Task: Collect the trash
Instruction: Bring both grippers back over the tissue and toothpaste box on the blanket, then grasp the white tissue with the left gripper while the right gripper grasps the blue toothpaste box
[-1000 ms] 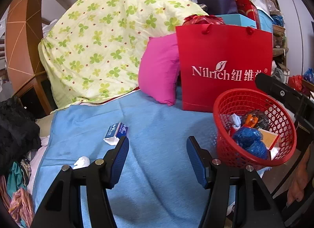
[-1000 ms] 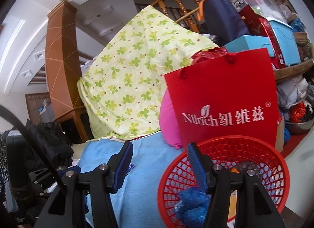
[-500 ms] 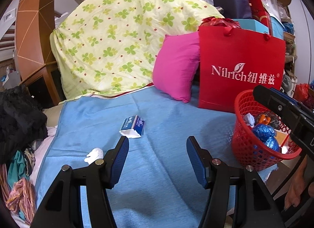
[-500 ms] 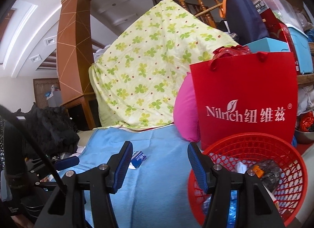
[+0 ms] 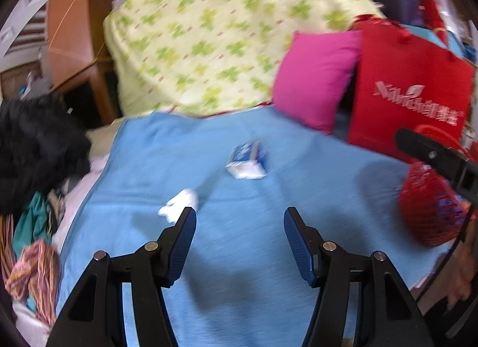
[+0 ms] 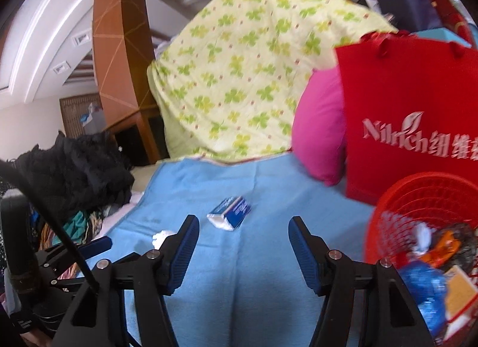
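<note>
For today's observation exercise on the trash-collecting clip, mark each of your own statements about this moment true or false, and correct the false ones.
1. A blue-and-white tissue packet lies on the blue blanket. True.
2. The left gripper is clamped on the crumpled white tissue. False: its jaws stand open with nothing between them; the tissue lies on the blanket beside its left finger.
3. The red basket already holds some trash. True: blue, orange and white pieces show inside it.
4. The red paper bag lies flat on the blanket. False: it stands upright behind the basket.
5. The pink pillow sits inside the basket. False: it leans next to the red bag.
</note>
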Action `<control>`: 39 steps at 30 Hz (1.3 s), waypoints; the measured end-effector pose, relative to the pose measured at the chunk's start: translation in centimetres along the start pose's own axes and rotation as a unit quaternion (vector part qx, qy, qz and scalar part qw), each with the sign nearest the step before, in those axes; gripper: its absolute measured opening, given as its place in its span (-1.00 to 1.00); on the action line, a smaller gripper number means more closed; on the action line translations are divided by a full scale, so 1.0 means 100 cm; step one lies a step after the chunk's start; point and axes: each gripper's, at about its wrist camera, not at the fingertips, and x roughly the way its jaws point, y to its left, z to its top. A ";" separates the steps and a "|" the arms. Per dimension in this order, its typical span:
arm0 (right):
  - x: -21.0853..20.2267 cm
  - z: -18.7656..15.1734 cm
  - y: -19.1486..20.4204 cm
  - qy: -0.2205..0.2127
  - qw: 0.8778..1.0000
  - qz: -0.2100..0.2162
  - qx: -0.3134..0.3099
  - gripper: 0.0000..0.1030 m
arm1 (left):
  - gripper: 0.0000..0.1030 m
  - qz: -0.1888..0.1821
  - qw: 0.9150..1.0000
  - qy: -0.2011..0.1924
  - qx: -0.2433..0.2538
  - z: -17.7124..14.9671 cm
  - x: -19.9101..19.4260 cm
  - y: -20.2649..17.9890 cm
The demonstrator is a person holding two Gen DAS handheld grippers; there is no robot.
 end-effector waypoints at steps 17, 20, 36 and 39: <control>0.121 0.001 0.034 0.074 0.997 0.037 -0.004 0.28 | 0.20 0.060 0.994 0.058 -0.064 -0.028 0.049 0.077; 0.146 0.000 0.033 0.094 0.994 0.045 0.018 0.29 | 0.20 0.064 0.994 0.062 -0.064 -0.029 0.055 0.081; 0.279 -0.005 0.059 0.173 0.984 -0.001 0.051 0.50 | 0.20 0.054 0.993 0.086 -0.061 -0.015 0.104 0.123; 0.306 -0.005 0.061 0.190 0.980 -0.041 0.049 0.53 | 0.21 0.024 0.994 0.091 -0.057 -0.007 0.120 0.127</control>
